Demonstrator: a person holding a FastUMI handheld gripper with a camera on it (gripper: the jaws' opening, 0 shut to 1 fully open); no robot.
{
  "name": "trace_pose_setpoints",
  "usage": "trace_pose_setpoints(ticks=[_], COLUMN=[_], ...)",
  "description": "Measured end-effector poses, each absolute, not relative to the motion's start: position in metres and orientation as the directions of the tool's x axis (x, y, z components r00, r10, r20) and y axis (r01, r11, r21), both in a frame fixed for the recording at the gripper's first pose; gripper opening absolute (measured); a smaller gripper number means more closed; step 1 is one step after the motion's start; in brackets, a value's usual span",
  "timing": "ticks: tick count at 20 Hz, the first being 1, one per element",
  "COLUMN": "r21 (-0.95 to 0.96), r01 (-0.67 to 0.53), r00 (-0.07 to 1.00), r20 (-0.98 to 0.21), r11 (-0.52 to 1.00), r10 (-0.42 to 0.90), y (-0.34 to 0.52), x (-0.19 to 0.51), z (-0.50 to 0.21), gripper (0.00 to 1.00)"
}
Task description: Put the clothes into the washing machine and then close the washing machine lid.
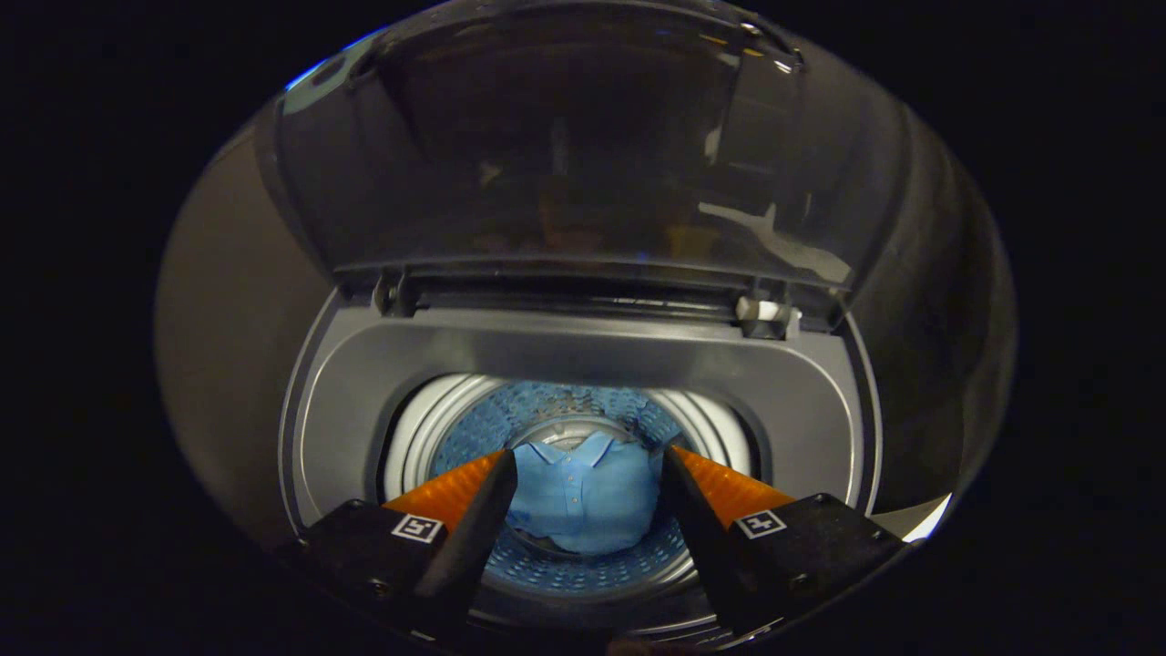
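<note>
Two fingers of my hand-held gripper (588,469) stand wide apart over the mouth of the washing machine (364,401), and they grip nothing. Reading from left to right: my left finger hangs above the left side of the drum opening, then comes the blue shirt (588,497) showing in the gap between the two fingers, then my right finger above the right side of the opening. The shirt lies down on the floor of the drum (474,428), beyond and below my fingertips, collar towards the far wall and its length running away from me, roughly along the line of the fingers. It touches neither finger.

I judge the clothes part done, so the shirt is no longer what matters. What counts now is the lid (547,146). It stands upright beyond the opening, hinged along the far edge of the machine's top, its hinge line running crosswise to my fingers, left to right. To close it I would have to rise out of the opening, reach up to the lid's free top edge and pull it forward and down towards me.
</note>
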State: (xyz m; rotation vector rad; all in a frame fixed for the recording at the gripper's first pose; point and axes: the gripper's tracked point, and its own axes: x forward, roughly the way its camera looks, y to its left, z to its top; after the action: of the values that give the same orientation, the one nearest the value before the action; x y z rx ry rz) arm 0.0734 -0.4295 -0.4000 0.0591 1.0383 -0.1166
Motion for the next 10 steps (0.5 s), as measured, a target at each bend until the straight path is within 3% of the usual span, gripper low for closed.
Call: trace_pose_setpoints(ticks=[5, 10], r21=[0.030, 0.067], r01=[0.219, 0.251], r00=[0.522, 0.642], r20=[-0.848, -0.759], r11=[0.975, 0.966], r10=[-0.091, -0.114], y=[-0.435, -0.442], x=[0.072, 0.088], z=[-0.375, -0.317], gripper=[1.00, 1.00])
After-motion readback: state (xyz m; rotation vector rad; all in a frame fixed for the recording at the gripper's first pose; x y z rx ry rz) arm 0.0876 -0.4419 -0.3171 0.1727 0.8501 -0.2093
